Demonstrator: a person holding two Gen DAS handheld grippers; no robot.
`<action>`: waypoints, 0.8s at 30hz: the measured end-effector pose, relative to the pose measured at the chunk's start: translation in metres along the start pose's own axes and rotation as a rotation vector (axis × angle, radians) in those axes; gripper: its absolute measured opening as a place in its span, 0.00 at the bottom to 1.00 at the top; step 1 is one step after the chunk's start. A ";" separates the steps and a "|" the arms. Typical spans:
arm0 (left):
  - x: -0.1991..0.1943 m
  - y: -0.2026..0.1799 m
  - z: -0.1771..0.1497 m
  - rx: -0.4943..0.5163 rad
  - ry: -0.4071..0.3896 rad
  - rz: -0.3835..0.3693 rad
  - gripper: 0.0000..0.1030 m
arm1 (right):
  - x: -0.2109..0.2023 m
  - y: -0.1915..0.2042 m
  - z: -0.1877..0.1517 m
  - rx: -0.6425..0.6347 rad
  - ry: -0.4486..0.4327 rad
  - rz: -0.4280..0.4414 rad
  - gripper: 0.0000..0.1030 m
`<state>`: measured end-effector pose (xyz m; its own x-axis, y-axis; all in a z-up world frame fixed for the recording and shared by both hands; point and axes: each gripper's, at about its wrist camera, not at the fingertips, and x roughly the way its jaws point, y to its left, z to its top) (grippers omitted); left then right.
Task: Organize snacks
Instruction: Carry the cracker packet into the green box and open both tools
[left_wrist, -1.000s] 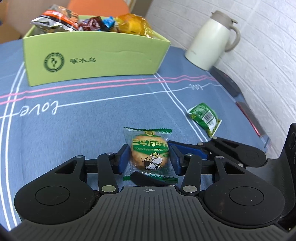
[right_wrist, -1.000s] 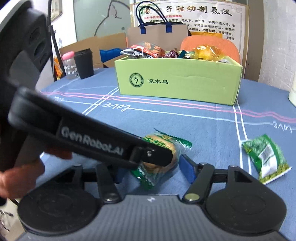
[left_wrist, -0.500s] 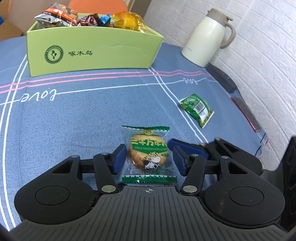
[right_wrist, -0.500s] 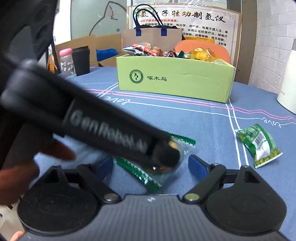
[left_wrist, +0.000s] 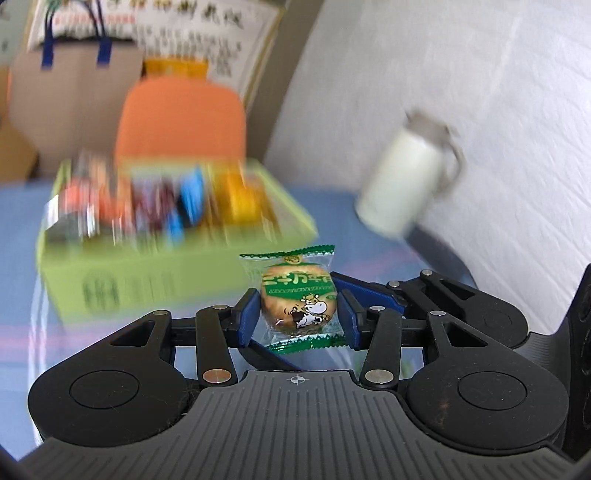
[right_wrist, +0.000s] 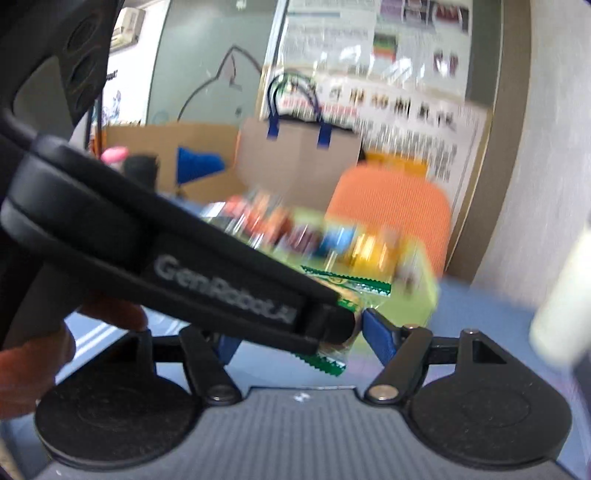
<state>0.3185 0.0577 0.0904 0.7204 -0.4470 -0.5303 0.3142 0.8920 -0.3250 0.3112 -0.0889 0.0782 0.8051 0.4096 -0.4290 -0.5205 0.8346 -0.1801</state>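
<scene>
Left claw (left_wrist: 299, 314) was clamped on the biscuit packet (left_wrist: 297, 301), blue pads (left_wrist: 248, 317) pressing both sides of the round biscuit thru the clear wrapper. Packet sat upright betw. the pads, green crimped edges top & bottom, cartoon cow on the front, and it was up off the surface (left_wrist: 22, 236). Sharp in frame, while everything past it was smeared w/ motion blur.

Just beyond the left claw & a bit to its left: the green snack box (left_wrist: 110, 284), open top, stuffed w/ wrappers in orange, dark red, blue, yellow; too blurred to name. Further out to the right stood a white jug (left_wrist: 402, 177) w/ handle, near the white wall. Behind the box, an orange chair back (left_wrist: 181, 118), then a brown paper bag (left_wrist: 74, 92) w/ blue handles.

Right claw (right_wrist: 299, 341) was spread wide apart, gripping nothing. Left unit's black arm, lettered "GenRobot.AI", cut across in front of it, and the same packet (right_wrist: 347, 286) showed at that arm's tip, right betw. & just above the right claw's blue pads (right_wrist: 380, 341). Whether it touched them, can't tell. A hand (right_wrist: 33, 354) showed at far left edge. Beyond: box (right_wrist: 417, 295), chair (right_wrist: 391, 206), bag (right_wrist: 295, 155), all blurred.
</scene>
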 end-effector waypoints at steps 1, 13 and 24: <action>0.009 0.005 0.017 0.003 -0.014 0.019 0.25 | 0.017 -0.007 0.010 0.002 -0.008 0.003 0.71; 0.116 0.085 0.064 -0.037 0.024 0.138 0.29 | 0.155 -0.026 0.022 0.017 0.081 0.087 0.76; 0.033 0.044 0.065 -0.005 -0.201 0.158 0.73 | 0.042 -0.056 0.011 0.100 -0.068 0.037 0.90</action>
<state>0.3960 0.0864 0.1098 0.8688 -0.2795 -0.4088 0.1855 0.9490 -0.2548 0.3773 -0.1141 0.0794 0.8054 0.4616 -0.3717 -0.5216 0.8499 -0.0747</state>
